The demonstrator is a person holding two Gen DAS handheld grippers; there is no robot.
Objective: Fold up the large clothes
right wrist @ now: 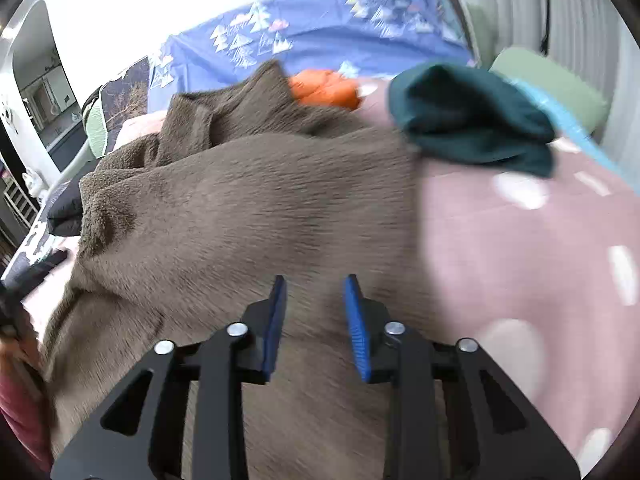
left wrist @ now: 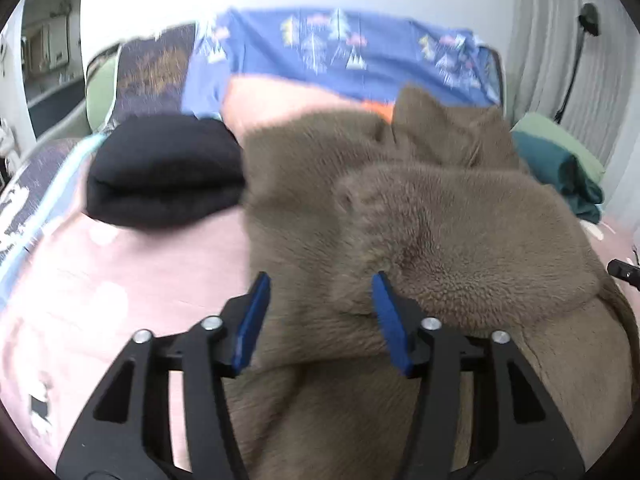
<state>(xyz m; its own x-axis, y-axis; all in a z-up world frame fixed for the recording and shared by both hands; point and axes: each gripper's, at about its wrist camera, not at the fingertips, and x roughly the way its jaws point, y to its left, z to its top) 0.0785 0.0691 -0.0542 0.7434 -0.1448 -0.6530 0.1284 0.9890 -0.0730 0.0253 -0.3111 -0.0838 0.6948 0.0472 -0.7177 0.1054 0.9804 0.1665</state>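
A large brown fleece garment (left wrist: 420, 216) lies rumpled on a pink bedsheet (left wrist: 120, 272), with one part folded over onto itself. My left gripper (left wrist: 320, 284) is open just above its near left part, with the folded flap's edge between the blue pads, and holds nothing. In the right wrist view the same garment (right wrist: 248, 216) fills the middle and left. My right gripper (right wrist: 316, 284) is open over its near right part and is empty.
A folded black garment (left wrist: 164, 172) lies left of the fleece. A folded dark green garment (right wrist: 472, 120) lies to the right, an orange item (right wrist: 324, 88) behind. A blue patterned cover (left wrist: 340, 48) stands at the bed's far end. Curtains (left wrist: 560, 20) hang at the right.
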